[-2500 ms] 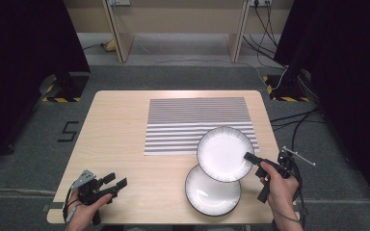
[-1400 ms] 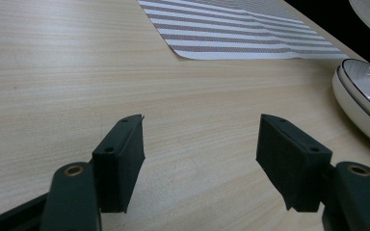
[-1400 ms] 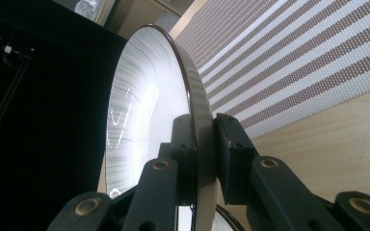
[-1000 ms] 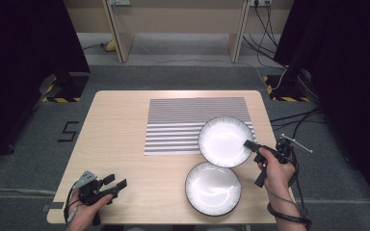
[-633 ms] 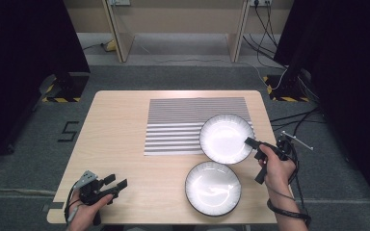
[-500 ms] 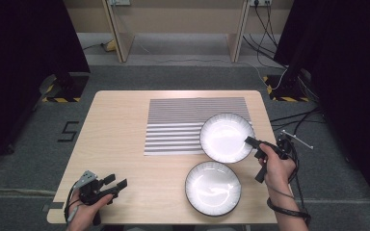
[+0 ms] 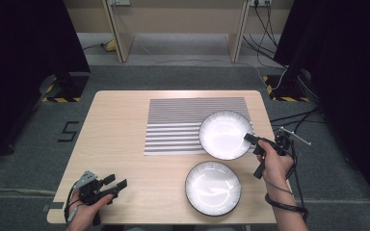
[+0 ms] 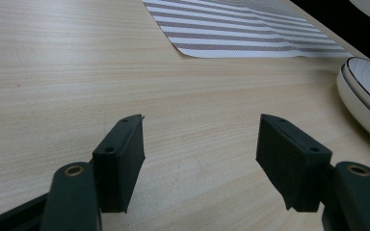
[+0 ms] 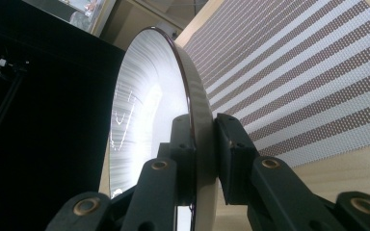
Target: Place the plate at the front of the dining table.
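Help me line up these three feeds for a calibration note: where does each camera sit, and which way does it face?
High view: fixed above the person's side, looking forward and down at the table; both forearms, left claw, right claw.
Left gripper view: rides the left claw, looking low across the tabletop between open jaws.
Right gripper view: rides the right claw, jaws clamped on the held plate.
Shared: striped mat, and the lower plate in the first two.

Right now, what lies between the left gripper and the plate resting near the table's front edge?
Only bare wooden table. In the high view nothing sits between the left gripper and the near plate; the left gripper view shows the same.
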Tool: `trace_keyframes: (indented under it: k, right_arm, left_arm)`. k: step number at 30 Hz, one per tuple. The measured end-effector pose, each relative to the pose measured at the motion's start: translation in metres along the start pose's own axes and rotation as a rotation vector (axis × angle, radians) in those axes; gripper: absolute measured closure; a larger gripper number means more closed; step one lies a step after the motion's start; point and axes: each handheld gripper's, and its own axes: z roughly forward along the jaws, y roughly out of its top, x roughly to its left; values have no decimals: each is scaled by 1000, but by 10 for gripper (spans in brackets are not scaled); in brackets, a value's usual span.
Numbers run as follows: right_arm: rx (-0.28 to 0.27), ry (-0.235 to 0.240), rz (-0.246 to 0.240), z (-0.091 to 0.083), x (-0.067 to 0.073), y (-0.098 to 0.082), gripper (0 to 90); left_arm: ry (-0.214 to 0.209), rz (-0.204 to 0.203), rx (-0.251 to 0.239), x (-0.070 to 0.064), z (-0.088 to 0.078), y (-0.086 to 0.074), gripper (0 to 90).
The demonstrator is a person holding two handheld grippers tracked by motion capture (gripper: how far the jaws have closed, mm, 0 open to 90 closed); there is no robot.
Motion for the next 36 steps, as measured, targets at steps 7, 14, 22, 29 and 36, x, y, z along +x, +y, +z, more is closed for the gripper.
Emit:
trace_keyframes:
  k: [7, 14, 22, 29, 36]
  right_arm:
    - [-7, -10, 6, 4, 0, 5, 783]
    - [-4, -14, 9, 8, 0, 8, 782]
    - [-8, -22, 5, 14, 2, 13, 778]
    - [-15, -27, 9, 18, 3, 17, 775]
    - [-17, -27, 10, 21, 5, 21, 775]
  left_arm:
    - [0, 0, 0, 0, 0, 0, 332]
    - [-1, 0, 1, 0, 0, 0, 332]
    - [0, -1, 2, 0, 1, -1, 332]
    - [1, -1, 3, 1, 1, -1, 332]
    - [0, -5, 4, 0, 2, -1, 332]
